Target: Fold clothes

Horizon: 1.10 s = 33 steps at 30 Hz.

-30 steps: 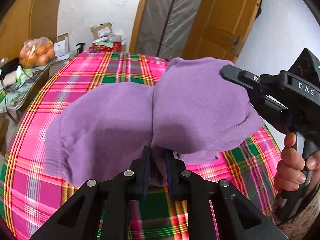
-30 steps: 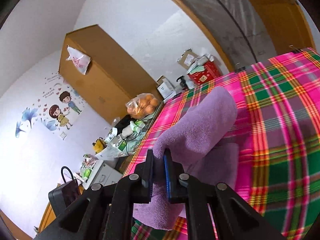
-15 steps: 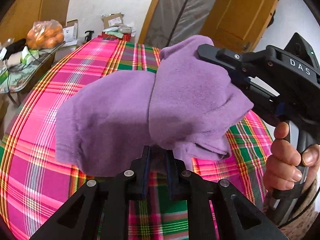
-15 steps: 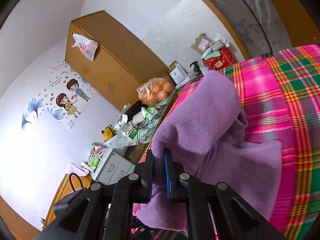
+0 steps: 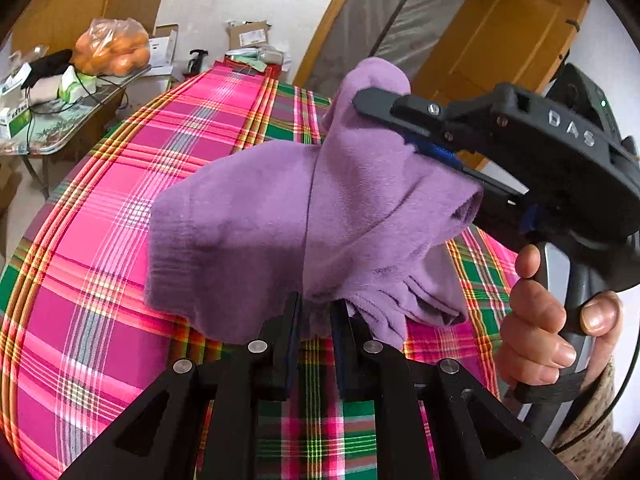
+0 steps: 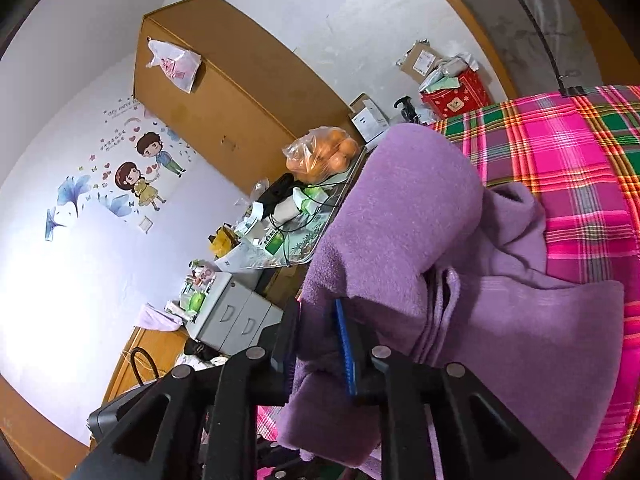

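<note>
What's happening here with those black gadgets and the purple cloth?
A person is folding a purple garment using two hand-held grippers instead of bare hands. The left gripper is clamped on the garment's near edge, and the right gripper, held by the person's hand, pinches another part higher up. The garment hangs bunched between them, lifted above the pink and green plaid cloth covering the table.

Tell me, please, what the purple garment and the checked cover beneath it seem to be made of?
The purple garment looks like soft fleece or brushed knit: a matte, fuzzy nap and thick, rounded folds. The checked cover looks like a thin woven cloth, perhaps cotton or a blend: flat, smooth, with crisp pink, green and yellow plaid lines. Neither fibre can be confirmed by sight.
</note>
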{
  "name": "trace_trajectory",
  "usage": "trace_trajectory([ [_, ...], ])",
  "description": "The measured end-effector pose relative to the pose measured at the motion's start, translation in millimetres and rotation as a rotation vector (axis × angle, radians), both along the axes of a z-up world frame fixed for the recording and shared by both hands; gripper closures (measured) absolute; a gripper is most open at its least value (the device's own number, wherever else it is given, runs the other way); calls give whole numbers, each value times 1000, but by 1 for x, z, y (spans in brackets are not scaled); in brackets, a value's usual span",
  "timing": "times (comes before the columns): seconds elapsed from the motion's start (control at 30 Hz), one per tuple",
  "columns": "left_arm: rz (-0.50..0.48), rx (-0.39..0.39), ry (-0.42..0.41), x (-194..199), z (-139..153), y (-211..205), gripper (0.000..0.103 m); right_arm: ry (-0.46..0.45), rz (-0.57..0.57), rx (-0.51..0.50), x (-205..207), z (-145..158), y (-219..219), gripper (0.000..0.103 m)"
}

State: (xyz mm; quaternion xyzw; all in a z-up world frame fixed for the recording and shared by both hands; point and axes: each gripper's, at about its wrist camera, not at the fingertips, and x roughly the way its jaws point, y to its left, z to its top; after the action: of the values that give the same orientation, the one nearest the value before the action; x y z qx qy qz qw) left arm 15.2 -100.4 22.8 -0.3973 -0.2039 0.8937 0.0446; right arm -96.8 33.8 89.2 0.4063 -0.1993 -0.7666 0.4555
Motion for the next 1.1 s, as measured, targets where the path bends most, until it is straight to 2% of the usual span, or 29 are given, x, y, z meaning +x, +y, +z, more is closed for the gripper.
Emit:
trace_trajectory([
  [0.03,2,4,-6,-1,-1,-1,88,2,11,2,0,1,-2,78],
  [0.1,11,19,-24,-5,-5,-6,88,15,40,8,2,4,-8,63],
  [0.3,49,70,-65,-8,-11,-20,88,12,74,30,1,5,-23,61],
  [0.5,53,61,-45,-2,-8,-25,88,-74,104,14,-7,-9,-36,61],
  [0.77,78,74,-81,-3,-18,-33,88,-20,96,-32,2,2,-18,59],
  [0.97,86,82,-73,0,-19,-39,88,70,-14,137,16,-3,3,57],
  [1.1,86,89,-77,1,-21,-42,88,137,-16,217,34,-7,9,57],
])
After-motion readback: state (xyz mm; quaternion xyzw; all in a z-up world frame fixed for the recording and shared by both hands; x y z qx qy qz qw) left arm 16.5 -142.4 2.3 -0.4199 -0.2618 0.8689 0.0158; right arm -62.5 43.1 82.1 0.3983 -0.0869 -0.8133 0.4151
